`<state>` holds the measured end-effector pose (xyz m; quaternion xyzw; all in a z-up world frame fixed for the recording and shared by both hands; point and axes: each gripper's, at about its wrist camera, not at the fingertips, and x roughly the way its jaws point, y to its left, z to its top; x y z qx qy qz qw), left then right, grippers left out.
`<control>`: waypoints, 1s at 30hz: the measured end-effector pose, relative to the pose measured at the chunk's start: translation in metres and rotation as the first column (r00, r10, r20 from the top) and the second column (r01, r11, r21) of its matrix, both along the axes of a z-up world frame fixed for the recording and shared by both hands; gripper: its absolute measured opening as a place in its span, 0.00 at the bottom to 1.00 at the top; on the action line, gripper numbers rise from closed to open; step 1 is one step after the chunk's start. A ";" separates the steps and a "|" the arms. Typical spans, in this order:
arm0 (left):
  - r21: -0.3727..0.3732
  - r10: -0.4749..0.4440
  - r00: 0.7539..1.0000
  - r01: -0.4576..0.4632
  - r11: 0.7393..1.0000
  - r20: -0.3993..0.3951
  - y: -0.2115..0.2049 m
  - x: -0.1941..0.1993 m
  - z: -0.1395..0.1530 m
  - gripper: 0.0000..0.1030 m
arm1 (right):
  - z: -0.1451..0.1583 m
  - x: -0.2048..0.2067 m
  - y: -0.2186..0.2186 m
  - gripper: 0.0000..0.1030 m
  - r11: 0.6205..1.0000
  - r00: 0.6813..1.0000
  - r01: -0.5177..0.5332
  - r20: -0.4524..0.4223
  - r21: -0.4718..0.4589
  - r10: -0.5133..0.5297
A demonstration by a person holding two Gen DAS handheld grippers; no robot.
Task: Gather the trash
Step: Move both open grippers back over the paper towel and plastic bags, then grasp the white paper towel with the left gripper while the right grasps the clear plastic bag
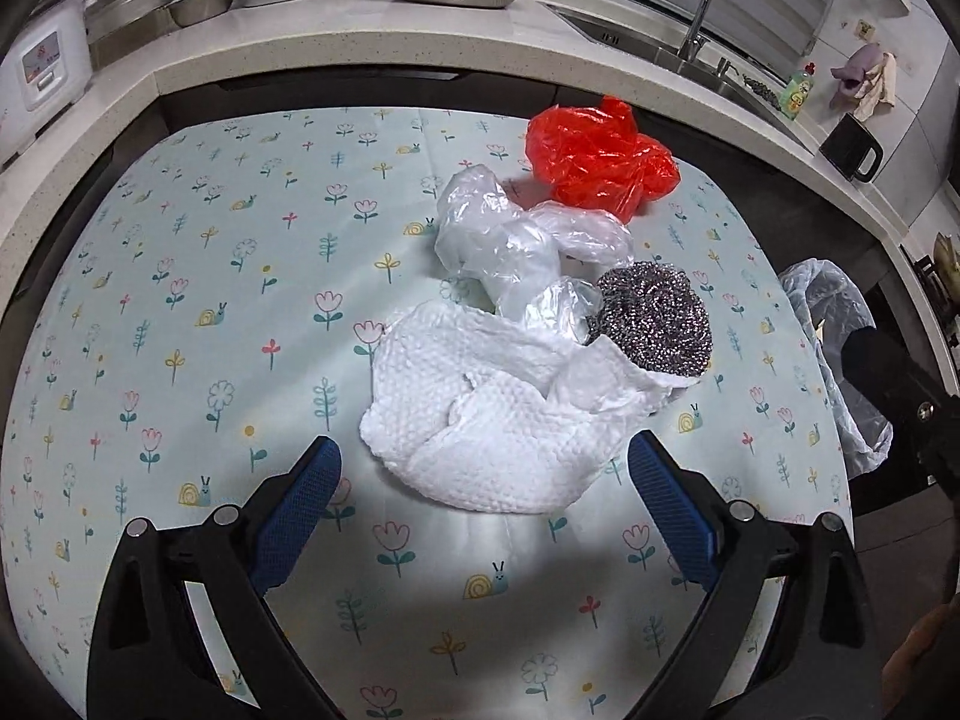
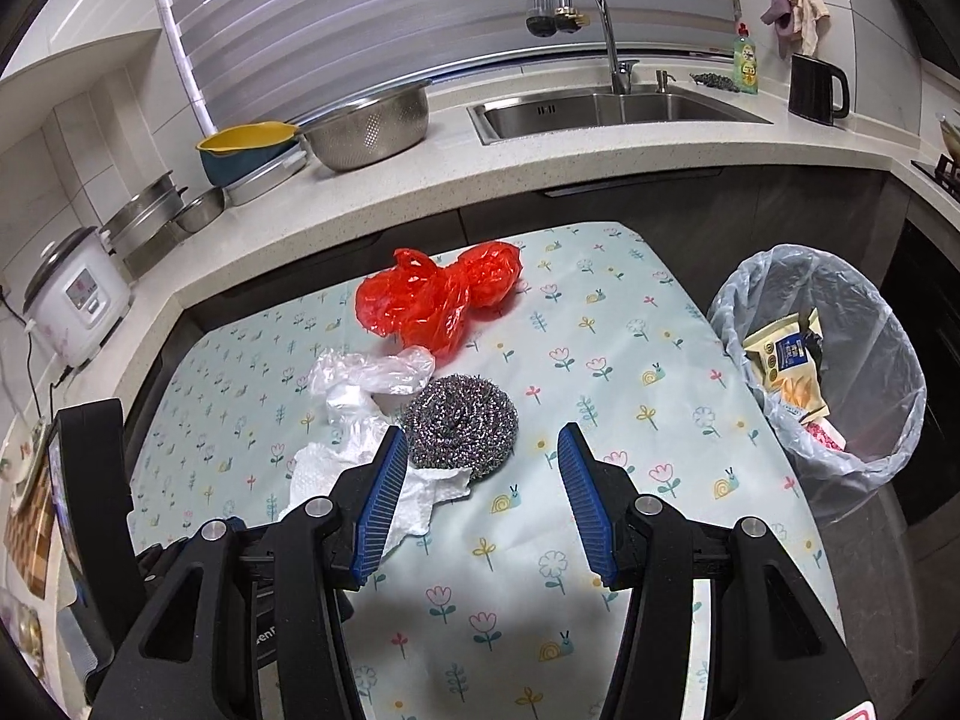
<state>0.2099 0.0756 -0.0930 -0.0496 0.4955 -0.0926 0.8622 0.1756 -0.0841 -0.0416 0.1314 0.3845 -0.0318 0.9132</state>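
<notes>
Standing spread with nothing between the blue pads, the left tongs (image 1: 485,462) are held above the desk (image 1: 198,276), and the crumpled white paper towel (image 1: 480,414) is seen just ahead of the gap. The right tongs (image 2: 477,450) are likewise spread and empty, and the steel scouring pad (image 2: 461,420) is framed just beyond the tips. The scouring pad is found touching the paper towel on one side and a crumpled clear plastic bag (image 1: 516,246) on the other. A crumpled red plastic bag (image 2: 438,297) is located farther back on the floral cloth, against the clear bag. A lined waste bin (image 2: 840,450), already holding several wrappers, is positioned beside the desk's right edge. A kitchen counter with a sink (image 2: 600,108) is seen behind.
</notes>
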 end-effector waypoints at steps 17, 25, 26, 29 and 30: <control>-0.107 -0.041 0.996 0.032 0.994 -0.080 0.011 0.017 -0.021 0.21 | -0.018 0.030 0.024 0.50 0.999 0.998 -0.045 -0.039 0.004 0.045; -0.097 -0.035 0.998 0.031 0.995 -0.043 0.039 0.003 -0.001 0.12 | -0.022 0.047 0.053 0.50 0.993 0.992 -0.118 -0.047 0.027 0.119; -0.094 -0.026 0.999 0.022 0.995 -0.044 0.045 0.001 0.000 0.12 | -0.024 0.050 0.059 0.50 0.991 0.990 -0.130 -0.051 0.031 0.131; -0.080 0.026 0.999 -0.029 0.996 -0.046 0.065 0.000 0.000 0.11 | -0.031 0.059 0.074 0.50 0.986 0.984 -0.161 -0.066 0.037 0.163; -0.073 0.045 0.998 -0.048 0.996 -0.045 0.072 0.000 0.001 0.11 | -0.034 0.063 0.079 0.50 0.985 0.982 -0.170 -0.073 0.036 0.173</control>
